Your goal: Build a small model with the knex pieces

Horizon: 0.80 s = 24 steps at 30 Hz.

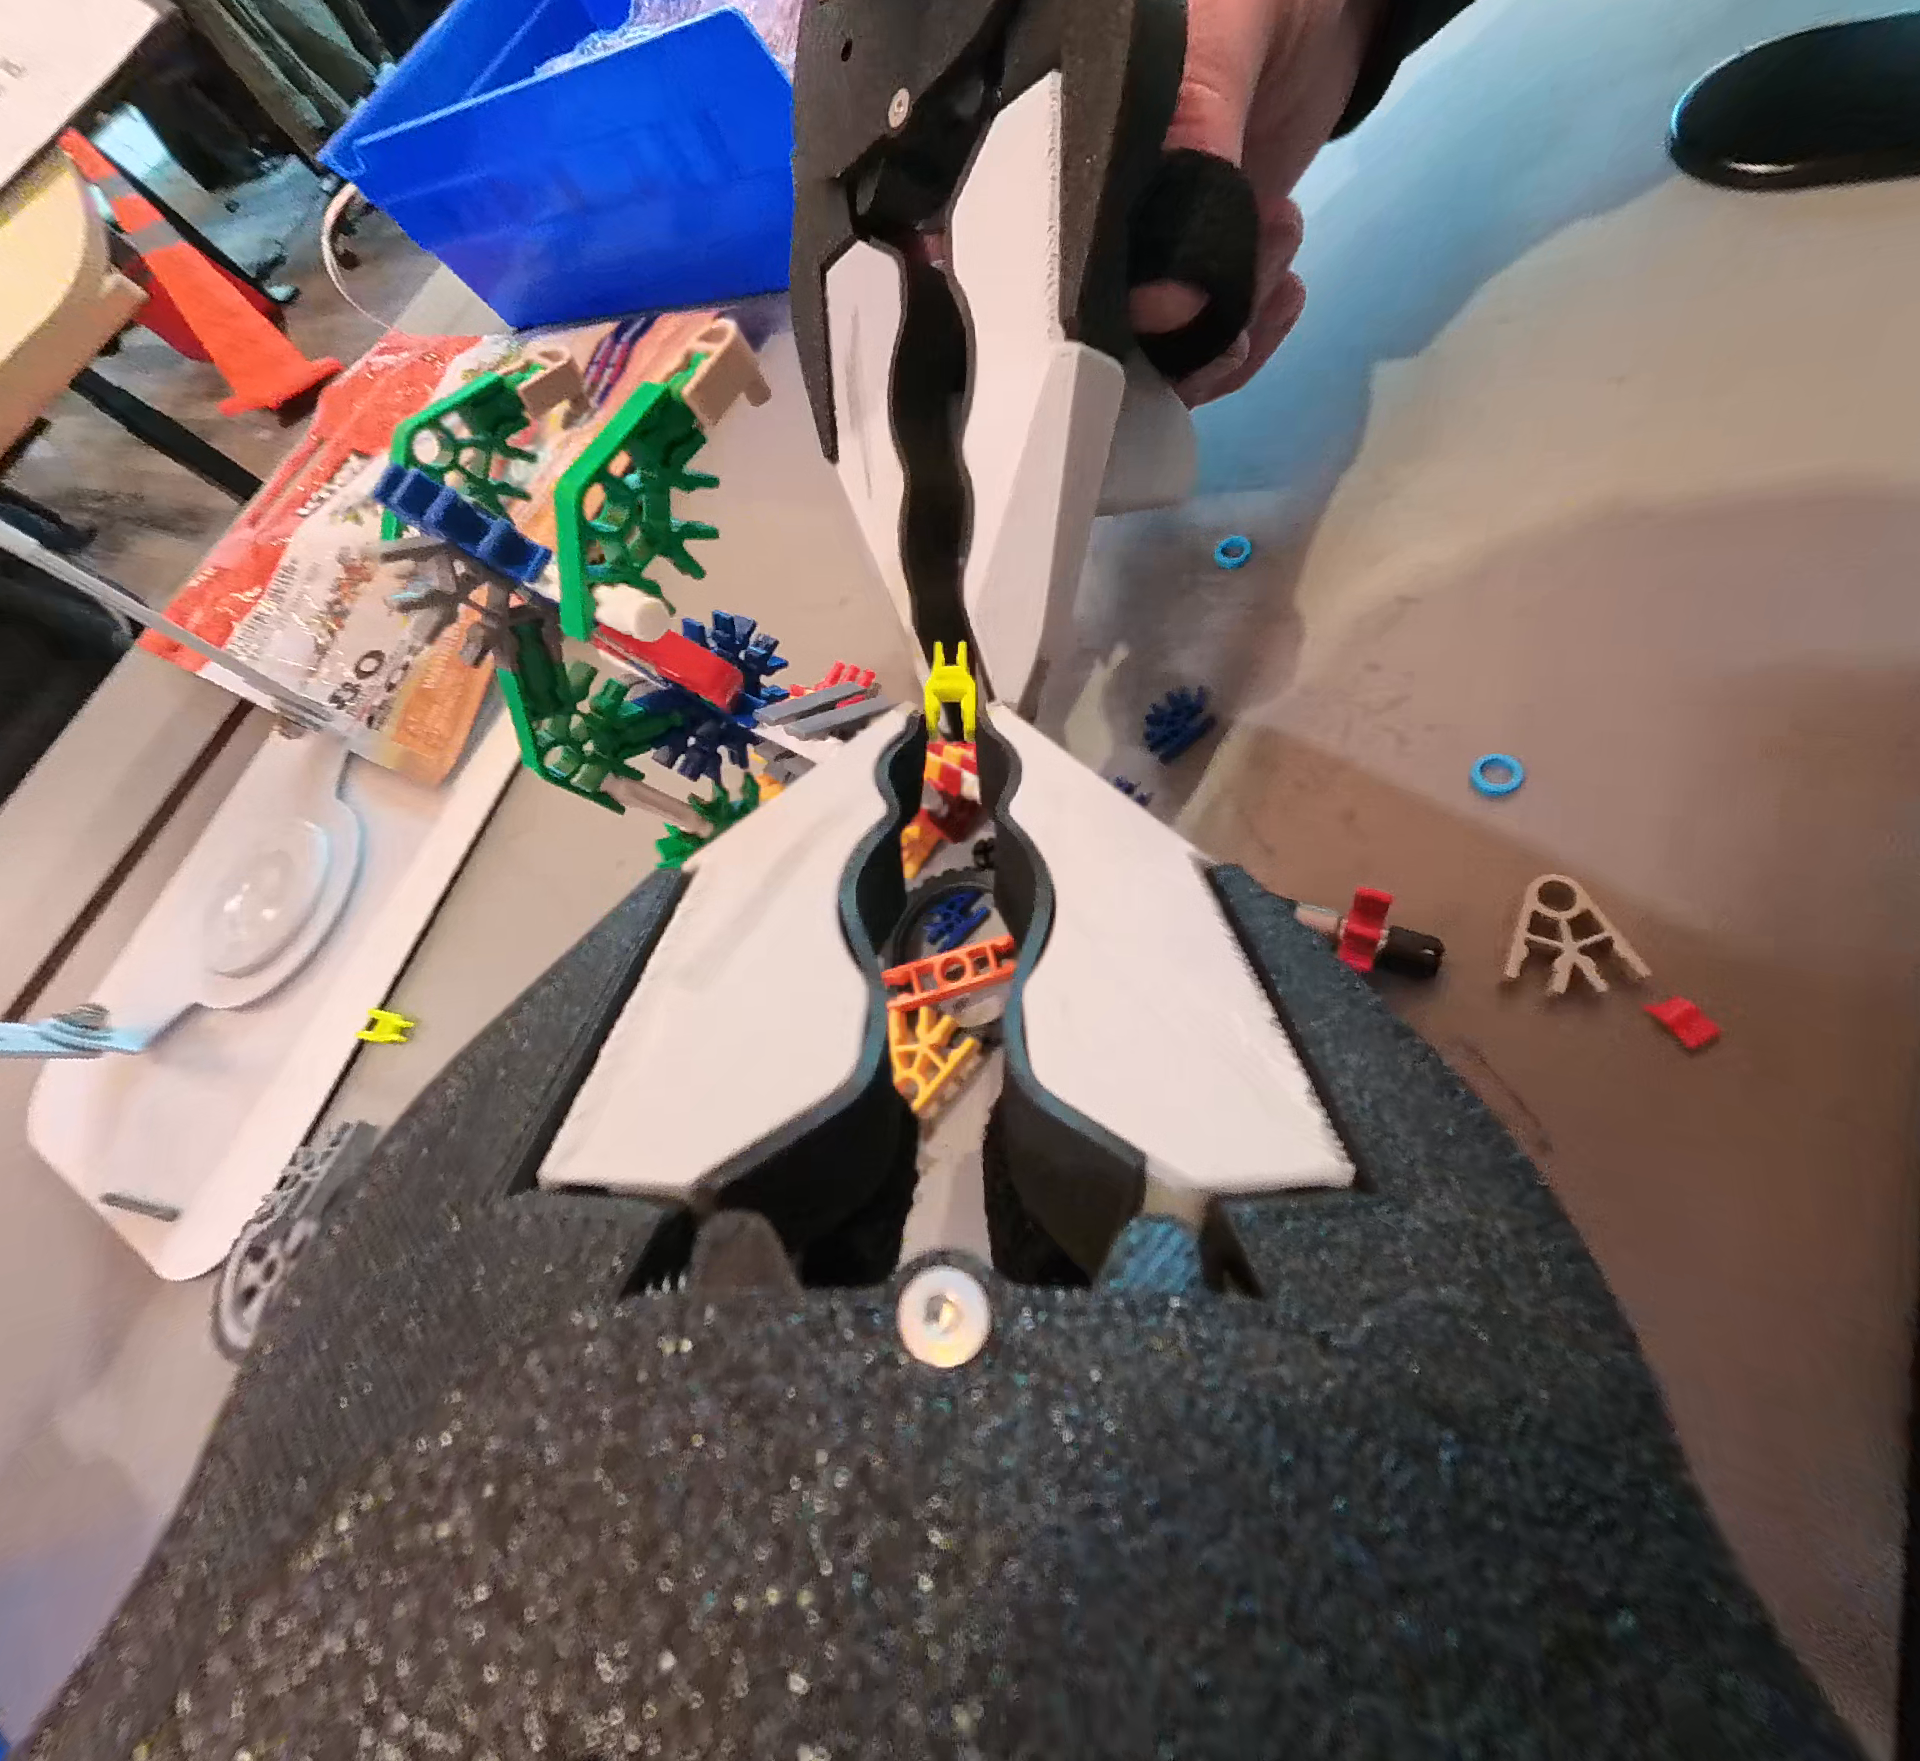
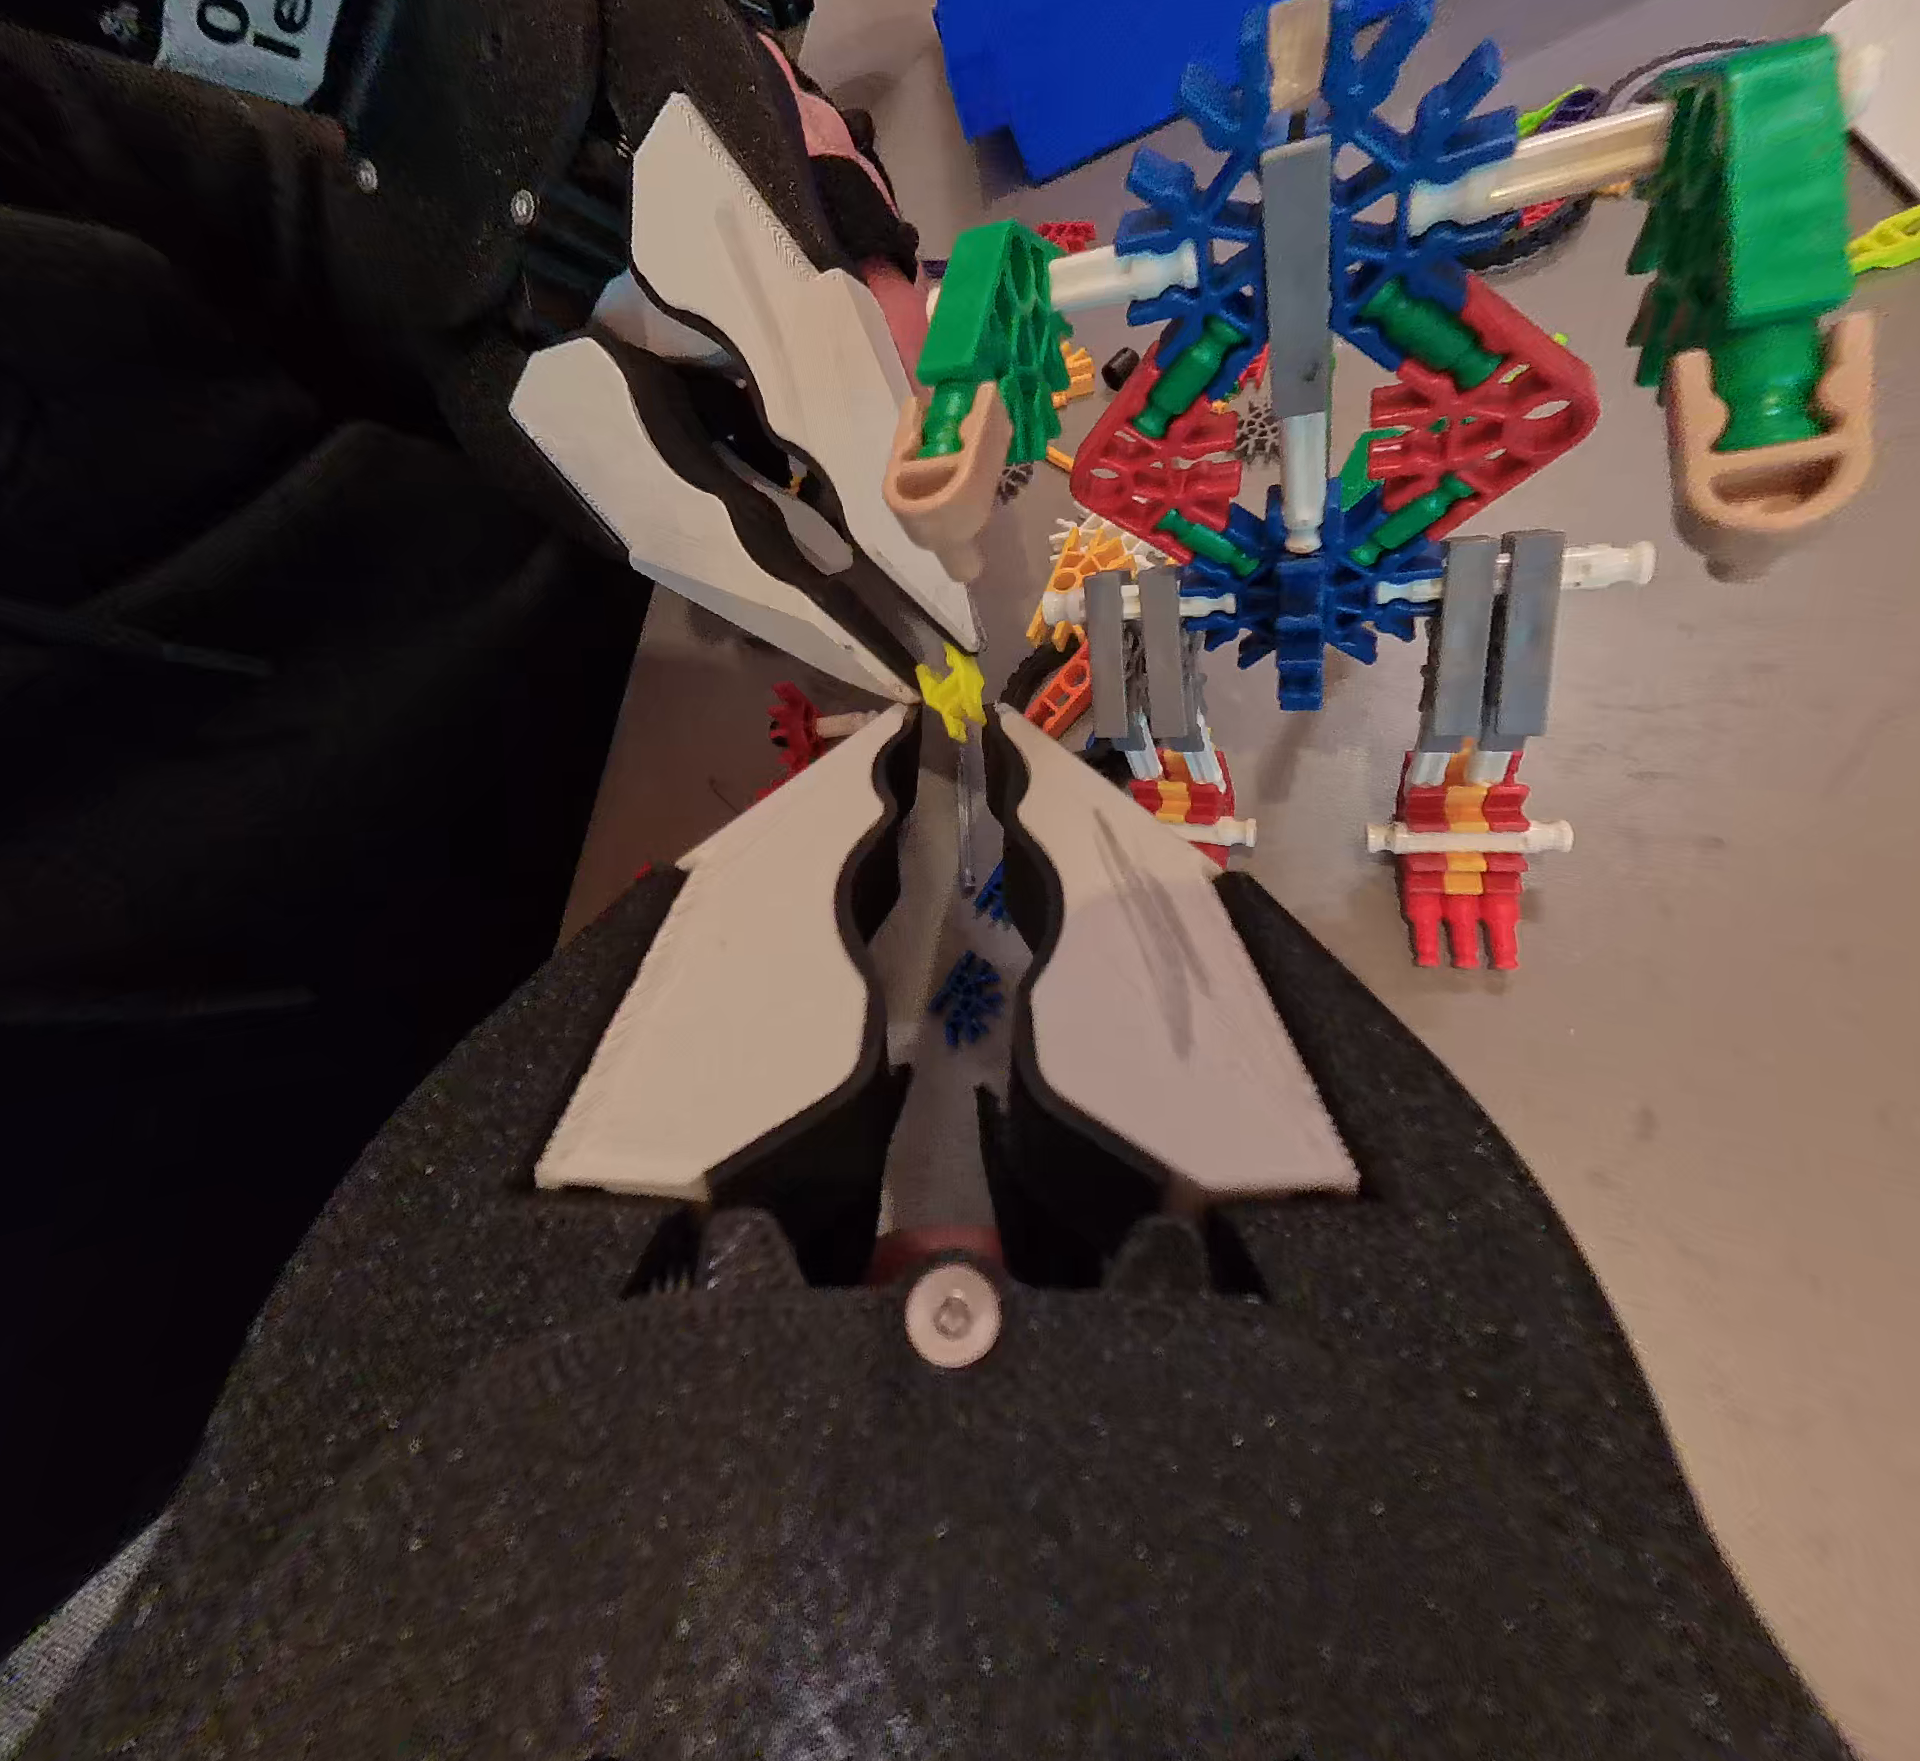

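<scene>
Meeting tip to tip, the left gripper (image 1: 948,724) and right gripper (image 2: 951,719) are each clenched on one small yellow connector (image 1: 948,688), held above the table (image 1: 1558,620) beside the toy figure (image 2: 1320,423). The piece could be dropped or snapped if the two are pulled unevenly.

Glossy plastic yellow connector (image 1: 949,691); matt grainy tongs (image 1: 951,724).

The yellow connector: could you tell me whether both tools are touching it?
Touching: in the right wrist view both the left tool and right tool tips pinch the yellow connector.
</scene>
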Available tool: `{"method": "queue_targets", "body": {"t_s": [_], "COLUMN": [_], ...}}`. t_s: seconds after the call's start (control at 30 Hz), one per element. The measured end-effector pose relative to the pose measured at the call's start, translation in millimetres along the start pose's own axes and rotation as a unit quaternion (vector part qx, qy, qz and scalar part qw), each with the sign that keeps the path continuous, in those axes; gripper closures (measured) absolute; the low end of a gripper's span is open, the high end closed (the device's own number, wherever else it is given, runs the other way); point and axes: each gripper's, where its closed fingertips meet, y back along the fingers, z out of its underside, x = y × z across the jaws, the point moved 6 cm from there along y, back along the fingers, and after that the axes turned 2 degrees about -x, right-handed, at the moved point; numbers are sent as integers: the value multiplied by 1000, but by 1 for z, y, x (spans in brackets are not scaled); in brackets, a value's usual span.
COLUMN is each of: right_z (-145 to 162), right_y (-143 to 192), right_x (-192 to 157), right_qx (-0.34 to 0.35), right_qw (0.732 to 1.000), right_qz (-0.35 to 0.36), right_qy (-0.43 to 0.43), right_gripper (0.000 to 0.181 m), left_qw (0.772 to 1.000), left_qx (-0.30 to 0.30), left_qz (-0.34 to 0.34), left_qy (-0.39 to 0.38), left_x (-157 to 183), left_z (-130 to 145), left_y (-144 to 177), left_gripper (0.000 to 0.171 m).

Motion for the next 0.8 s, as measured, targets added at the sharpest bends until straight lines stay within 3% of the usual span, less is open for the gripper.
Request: {"method": "queue_targets", "body": {"t_s": [0.43, 0.67, 0.8], "right_z": [-1, 18, 31], "right_y": [0, -14, -25], "right_x": [-1, -6, -5], "right_qx": [6, -83, -141], "right_qw": [1000, 994, 979], "right_qz": [-15, 23, 61], "right_qy": [-19, 61, 133], "right_gripper": [170, 167, 167], "left_qw": [997, 996, 993], "left_qx": [-16, -67, -102], "left_qz": [-43, -30, 11], "left_qy": [-69, -59, -57], "left_x": [3, 4, 17], "left_z": [0, 16, 25], "left_y": [3, 20, 21], "left_gripper": [165, 165, 165]}}
